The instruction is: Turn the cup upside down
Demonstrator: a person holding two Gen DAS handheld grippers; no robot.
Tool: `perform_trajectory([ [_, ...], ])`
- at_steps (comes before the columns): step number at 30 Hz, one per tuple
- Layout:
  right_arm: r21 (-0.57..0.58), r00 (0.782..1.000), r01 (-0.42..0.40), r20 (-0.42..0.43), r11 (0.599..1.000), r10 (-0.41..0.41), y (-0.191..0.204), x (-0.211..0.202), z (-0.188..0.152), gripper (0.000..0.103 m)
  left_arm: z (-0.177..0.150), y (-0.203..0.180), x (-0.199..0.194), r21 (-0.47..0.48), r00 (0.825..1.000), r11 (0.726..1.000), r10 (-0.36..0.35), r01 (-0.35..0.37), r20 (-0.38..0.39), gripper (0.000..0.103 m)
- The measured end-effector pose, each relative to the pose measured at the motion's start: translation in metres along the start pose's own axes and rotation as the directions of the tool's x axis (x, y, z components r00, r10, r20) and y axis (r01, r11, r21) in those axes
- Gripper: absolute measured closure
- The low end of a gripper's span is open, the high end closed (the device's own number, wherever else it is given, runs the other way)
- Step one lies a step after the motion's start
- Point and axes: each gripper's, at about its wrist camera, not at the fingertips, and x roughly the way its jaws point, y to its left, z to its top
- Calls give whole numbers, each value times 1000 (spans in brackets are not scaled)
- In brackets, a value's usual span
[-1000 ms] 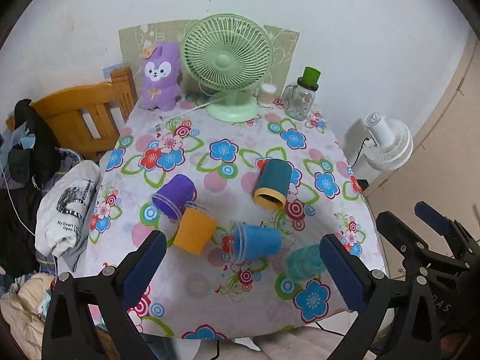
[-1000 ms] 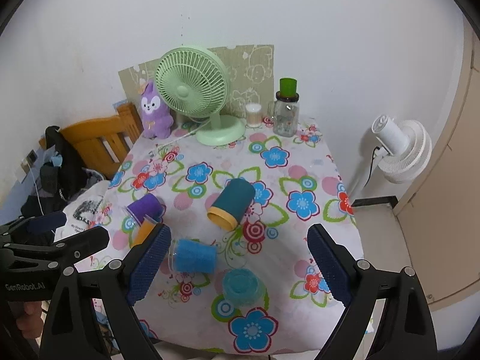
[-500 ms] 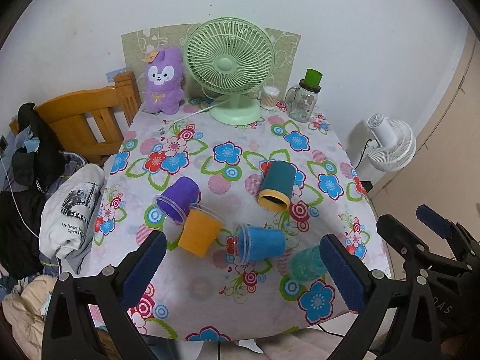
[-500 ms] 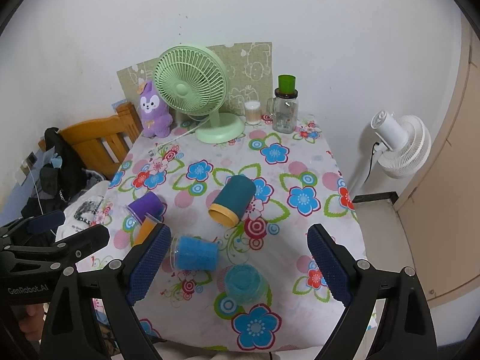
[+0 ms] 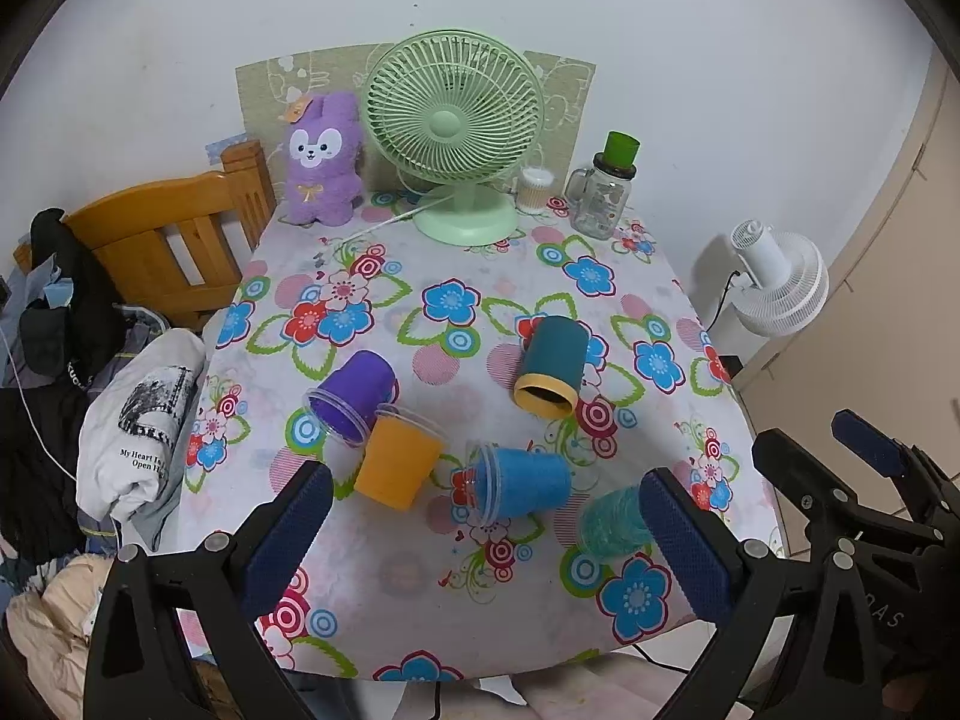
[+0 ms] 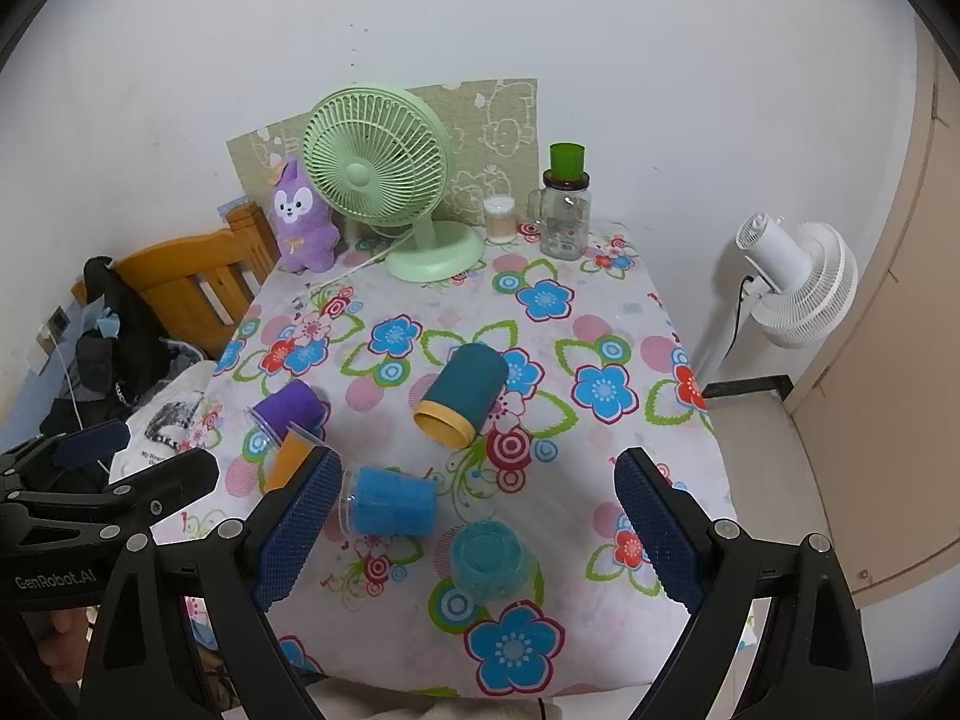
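Several cups lie on the floral tablecloth (image 5: 456, 312). A dark teal cup with a yellow rim (image 5: 549, 369) (image 6: 463, 396) lies on its side mid-table. A purple cup (image 5: 354, 393) (image 6: 285, 411), an orange cup (image 5: 397, 461) (image 6: 289, 456) and a blue cup (image 5: 519, 483) (image 6: 390, 501) also lie on their sides. A clear teal cup (image 5: 612, 522) (image 6: 489, 558) sits near the front edge. My left gripper (image 5: 480, 546) and right gripper (image 6: 474, 534) are both open and empty, held above the front edge of the table.
A green desk fan (image 5: 453, 120), a purple plush toy (image 5: 321, 159), a glass jar with a green lid (image 5: 603, 195) and a small cotton-swab tub (image 5: 534, 189) stand at the back. A wooden chair (image 5: 174, 234) with clothes is left; a white floor fan (image 5: 777, 276) is right.
Both grippers have drawn back and up a little from the table; the cups appear slightly farther away. No cup has moved.
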Motion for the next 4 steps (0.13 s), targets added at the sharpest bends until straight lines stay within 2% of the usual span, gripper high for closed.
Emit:
perform_trajectory([
  [4, 0, 1000, -1, 1, 1000, 1, 0, 0, 0, 9, 2, 1, 0, 0, 1000, 1000, -12, 12, 0, 0],
])
